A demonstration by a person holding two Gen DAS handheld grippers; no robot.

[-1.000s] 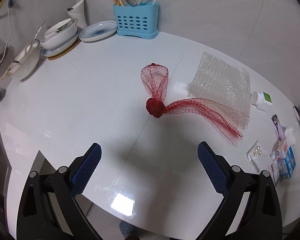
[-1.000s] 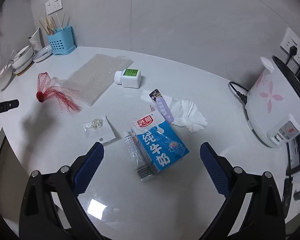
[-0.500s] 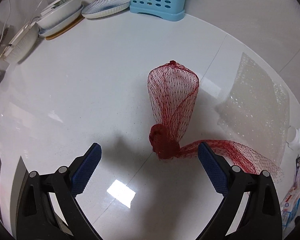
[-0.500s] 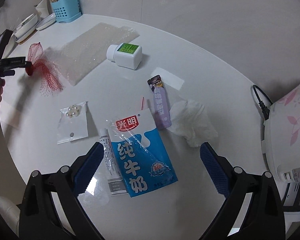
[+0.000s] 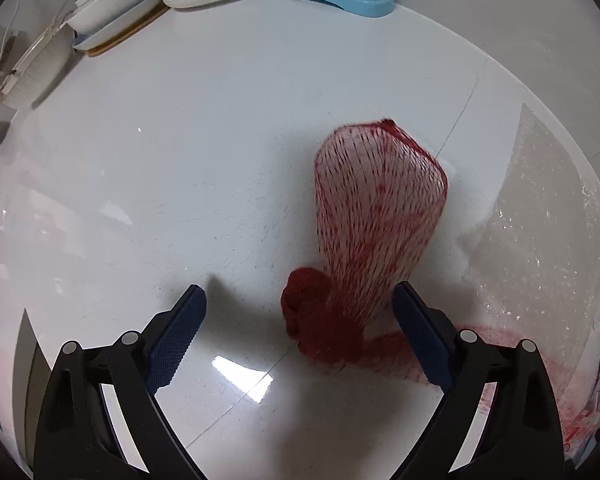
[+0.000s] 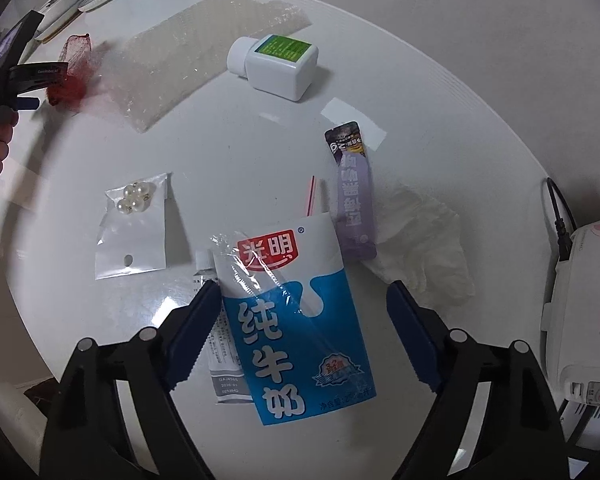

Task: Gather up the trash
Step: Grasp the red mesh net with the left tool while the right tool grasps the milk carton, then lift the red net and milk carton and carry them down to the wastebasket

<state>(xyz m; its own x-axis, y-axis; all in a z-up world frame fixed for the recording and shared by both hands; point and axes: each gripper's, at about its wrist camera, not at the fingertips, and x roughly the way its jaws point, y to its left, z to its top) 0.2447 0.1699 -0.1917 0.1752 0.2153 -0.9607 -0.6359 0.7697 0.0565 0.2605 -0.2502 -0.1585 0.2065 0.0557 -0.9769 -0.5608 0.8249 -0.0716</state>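
Hovering low over the white desk [image 5: 180, 168], your left tool [image 5: 300, 320] is standing with its jaws wide apart around the bunched knot of the red mesh bag [image 5: 376, 216], which is lying just beside the bubble wrap [image 6: 204, 52]. Whether a pad is touching the mesh is hard to tell. Your right tool [image 6: 300, 308] is also spread apart, straddling the top of the milk carton [image 6: 296, 316], near the purple wrapper [image 6: 354, 196] and crumpled tissue [image 6: 424, 248].
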